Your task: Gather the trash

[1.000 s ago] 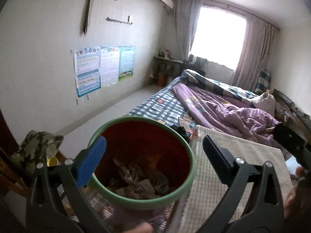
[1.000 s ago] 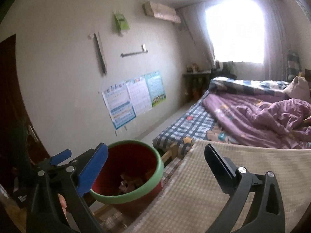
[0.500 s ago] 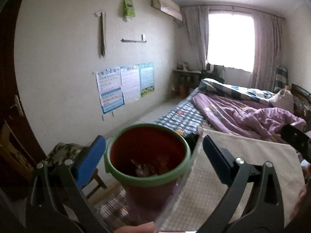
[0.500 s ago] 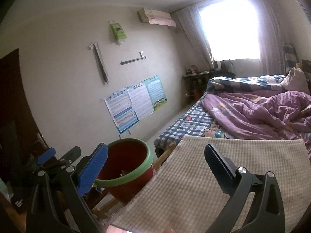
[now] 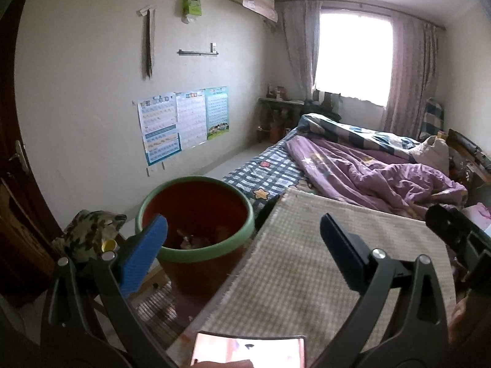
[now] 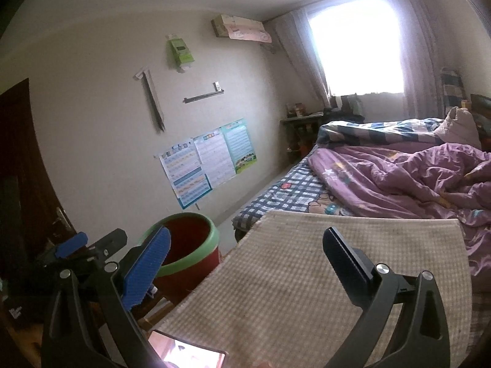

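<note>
Holding both tools wide and empty, I look across a worktop (image 5: 307, 270) covered by a beige checked mat. The left tool (image 5: 242, 245) has its blue pad over the near rim of the waste bin (image 5: 196, 236), a red tub with a green lip that stands off the worktop's left edge, on what seems a low wooden stool. The right tool (image 6: 245, 260) hangs over the mat, with the bin (image 6: 190, 254) showing behind its left finger and the left tool just beyond that.

Crumpled paper scraps (image 5: 191, 239) lie at the bottom of the bin; I judge them light, soft and easily squashed, so any further scrap wants a gentle pinch on a raised fold. The bin itself looks like thin stiff plastic, light when this empty, and its rolled green lip is the best place to grip it, though it may be slippery.

I cannot see loose trash on the mat from either view. A phone (image 5: 248, 352) glows at the near edge, below both tools.
</note>
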`<state>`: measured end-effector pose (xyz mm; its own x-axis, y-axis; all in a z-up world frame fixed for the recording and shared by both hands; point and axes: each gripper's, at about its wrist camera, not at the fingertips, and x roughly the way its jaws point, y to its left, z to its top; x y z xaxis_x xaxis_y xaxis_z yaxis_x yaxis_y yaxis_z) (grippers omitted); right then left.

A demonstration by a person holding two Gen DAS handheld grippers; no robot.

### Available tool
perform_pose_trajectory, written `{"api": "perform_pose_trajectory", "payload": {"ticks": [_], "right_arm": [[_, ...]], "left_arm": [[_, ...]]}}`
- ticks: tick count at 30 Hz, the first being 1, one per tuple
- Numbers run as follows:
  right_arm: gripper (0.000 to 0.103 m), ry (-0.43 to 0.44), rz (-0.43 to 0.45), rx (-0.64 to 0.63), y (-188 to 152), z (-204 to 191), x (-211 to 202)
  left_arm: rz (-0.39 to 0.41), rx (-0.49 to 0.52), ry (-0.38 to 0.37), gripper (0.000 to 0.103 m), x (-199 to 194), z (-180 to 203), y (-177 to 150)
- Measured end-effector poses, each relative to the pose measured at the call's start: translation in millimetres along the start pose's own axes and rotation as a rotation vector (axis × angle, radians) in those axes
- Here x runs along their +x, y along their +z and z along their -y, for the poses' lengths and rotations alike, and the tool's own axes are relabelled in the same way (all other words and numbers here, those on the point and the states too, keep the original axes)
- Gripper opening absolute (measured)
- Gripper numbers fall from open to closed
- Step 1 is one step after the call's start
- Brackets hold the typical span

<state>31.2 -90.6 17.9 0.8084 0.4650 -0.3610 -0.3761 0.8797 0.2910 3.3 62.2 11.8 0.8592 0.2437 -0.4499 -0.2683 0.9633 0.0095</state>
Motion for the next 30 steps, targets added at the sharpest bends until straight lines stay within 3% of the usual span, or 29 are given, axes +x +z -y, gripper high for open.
{"api": "perform_pose_trajectory", "payload": {"ticks": [12, 30], "right_arm": [[0.096, -0.046, 0.002, 0.03, -3, 32, -23], [0.097, -0.072, -0.01, 0.038, -5, 50, -26]], "left_arm": [[-0.002, 0.032, -0.052, 0.098, -7, 39, 0], [-0.031, 0.043, -0.08, 0.098, 2, 54, 2]]}}
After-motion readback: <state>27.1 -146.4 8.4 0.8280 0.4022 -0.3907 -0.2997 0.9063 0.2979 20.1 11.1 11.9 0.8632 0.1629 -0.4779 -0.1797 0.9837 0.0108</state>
